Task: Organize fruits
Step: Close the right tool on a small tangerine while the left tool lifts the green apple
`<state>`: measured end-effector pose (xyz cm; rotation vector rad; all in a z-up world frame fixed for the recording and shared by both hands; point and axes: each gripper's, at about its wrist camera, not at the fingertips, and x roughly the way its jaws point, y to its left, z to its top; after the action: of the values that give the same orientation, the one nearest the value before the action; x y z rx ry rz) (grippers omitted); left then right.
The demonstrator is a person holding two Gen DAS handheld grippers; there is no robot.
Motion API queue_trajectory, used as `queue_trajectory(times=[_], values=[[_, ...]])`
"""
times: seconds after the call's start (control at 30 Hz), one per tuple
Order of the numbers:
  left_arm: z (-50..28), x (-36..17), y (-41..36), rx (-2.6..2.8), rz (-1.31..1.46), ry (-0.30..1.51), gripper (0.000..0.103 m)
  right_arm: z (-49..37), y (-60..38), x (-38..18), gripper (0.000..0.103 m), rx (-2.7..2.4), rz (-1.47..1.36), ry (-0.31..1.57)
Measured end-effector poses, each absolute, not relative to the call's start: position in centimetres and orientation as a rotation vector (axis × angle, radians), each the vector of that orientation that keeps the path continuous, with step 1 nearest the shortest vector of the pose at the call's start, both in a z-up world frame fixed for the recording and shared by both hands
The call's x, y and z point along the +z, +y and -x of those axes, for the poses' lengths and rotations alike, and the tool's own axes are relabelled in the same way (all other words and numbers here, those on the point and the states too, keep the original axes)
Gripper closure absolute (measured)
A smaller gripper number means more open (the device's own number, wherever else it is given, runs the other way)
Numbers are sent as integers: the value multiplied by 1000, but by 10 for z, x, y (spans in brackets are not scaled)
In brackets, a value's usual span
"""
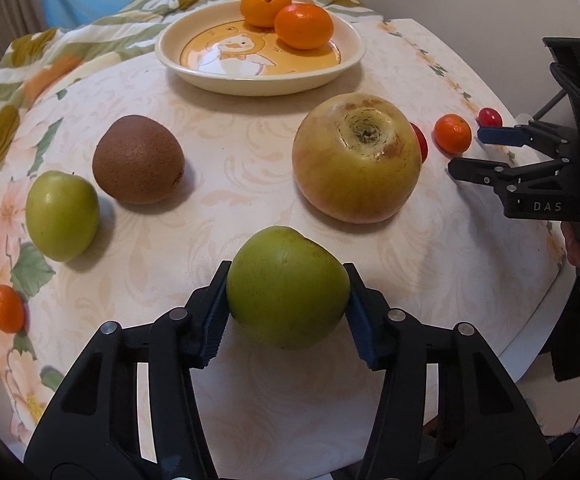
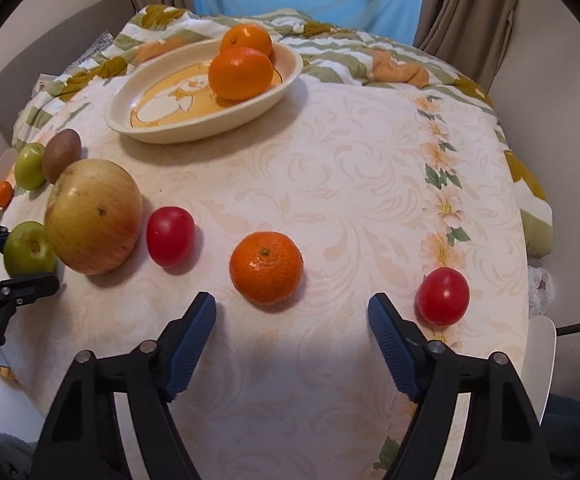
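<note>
Orange at the far left table edge: a small mandarin (image 1: 7, 309), then a green apple (image 1: 62, 216) and a brown kiwi (image 1: 139, 159) just beside it. In the middle, the left gripper (image 1: 288, 312) has its blue pads pressed on both sides of a second green apple (image 1: 288, 287), which sits on the cream floral tablecloth (image 1: 242, 148). Behind it a cream plate (image 1: 194, 68) carries two oranges (image 1: 304, 26). A large yellow apple (image 1: 357, 158) lies right of centre. Further right, the right gripper (image 2: 292, 316) stands with jaws apart and nothing clasped, a mandarin (image 2: 266, 267) just ahead between a near cherry tomato (image 2: 443, 296) and a far tomato (image 2: 170, 236).
</note>
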<state>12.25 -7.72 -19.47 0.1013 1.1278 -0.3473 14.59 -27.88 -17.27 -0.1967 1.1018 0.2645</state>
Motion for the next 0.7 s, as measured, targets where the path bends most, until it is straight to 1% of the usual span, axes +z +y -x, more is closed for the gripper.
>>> queue_trajectory(times=[0.03,0.13,0.27,0.33,0.47,0.57,0.67,0.7], values=[[-122,-195,-76,-344,-99,1127,44,-146,-278,-173,34,270,199,1106],[-121,-194,-71,-335,-84,1129,44,-147,-274,-175,39,280,220,1115],[-120,-194,-64,-322,-71,1129,44,-149,-272,-175,41,287,225,1111],[-119,-194,-61,-314,-69,1128,44,-151,-271,-174,44,294,219,1114],[-117,-194,-54,-296,-51,1129,44,-154,-271,-174,48,293,218,1111],[-117,-194,-51,-280,-47,1130,44,-157,-269,-173,53,298,212,1106],[-117,-194,-51,-270,-46,1127,44,-161,-266,-173,61,298,206,1098],[-117,-194,-51,-267,-45,1127,44,-161,-266,-172,69,300,203,1093]])
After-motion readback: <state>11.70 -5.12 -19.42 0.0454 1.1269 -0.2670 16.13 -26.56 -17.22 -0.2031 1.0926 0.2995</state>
